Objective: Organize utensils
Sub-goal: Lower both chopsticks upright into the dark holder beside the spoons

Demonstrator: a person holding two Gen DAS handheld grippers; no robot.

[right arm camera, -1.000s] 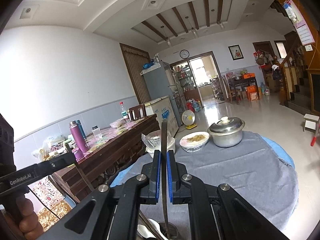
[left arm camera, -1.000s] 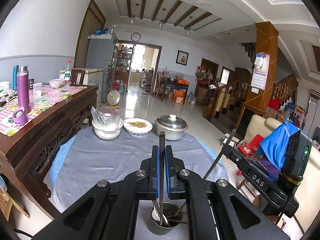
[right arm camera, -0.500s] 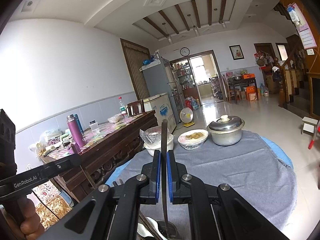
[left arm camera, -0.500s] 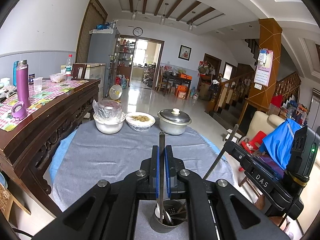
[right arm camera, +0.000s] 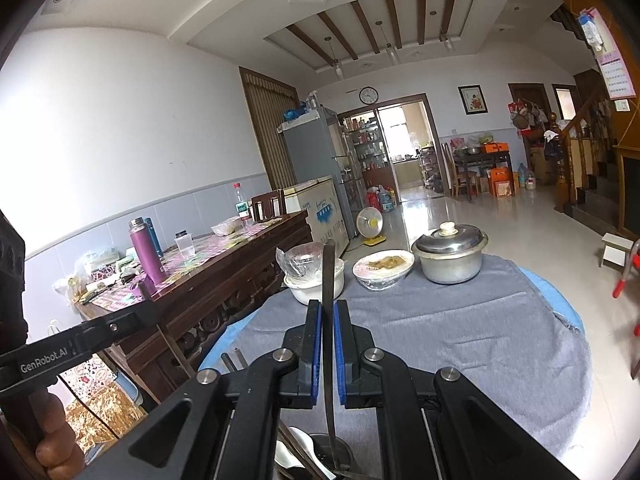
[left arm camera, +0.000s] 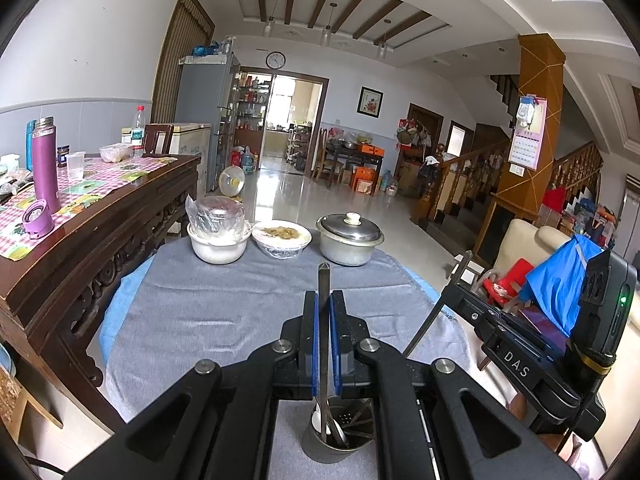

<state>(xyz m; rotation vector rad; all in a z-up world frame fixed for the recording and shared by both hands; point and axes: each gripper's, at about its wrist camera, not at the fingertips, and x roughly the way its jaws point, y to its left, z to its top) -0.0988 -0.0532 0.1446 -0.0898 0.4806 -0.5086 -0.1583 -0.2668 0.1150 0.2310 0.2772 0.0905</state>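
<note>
Both tools are clamped on a utensil handle, pads nearly together with only the metal between them. Left tool (left arm camera: 324, 316) holds one flat steel utensil (left arm camera: 323, 320) upright, its lower end down in the holder cup (left arm camera: 336, 440). Right tool (right arm camera: 326, 324) grips a second flat utensil (right arm camera: 329, 300) the same way, its tip reaching the cup (right arm camera: 332, 452) below.

You look to be at the drop-in step. Keep each handle vertical over the cup mouth, lower until the tip seats, then release one side at a time (the cup is light and could tip if you drag sideways).

Count: two utensils gripped, one cup. Inside the cup there's a white spoon (left arm camera: 318, 420) plus several dark sticks, probably chopsticks; too cramped to count. Behind the cup on the grey-clothed worktop (left arm camera: 224, 312): one wrapped bowl (left arm camera: 216, 236), one food dish (left arm camera: 282, 238), one lidded pot (left arm camera: 349, 240).
</note>
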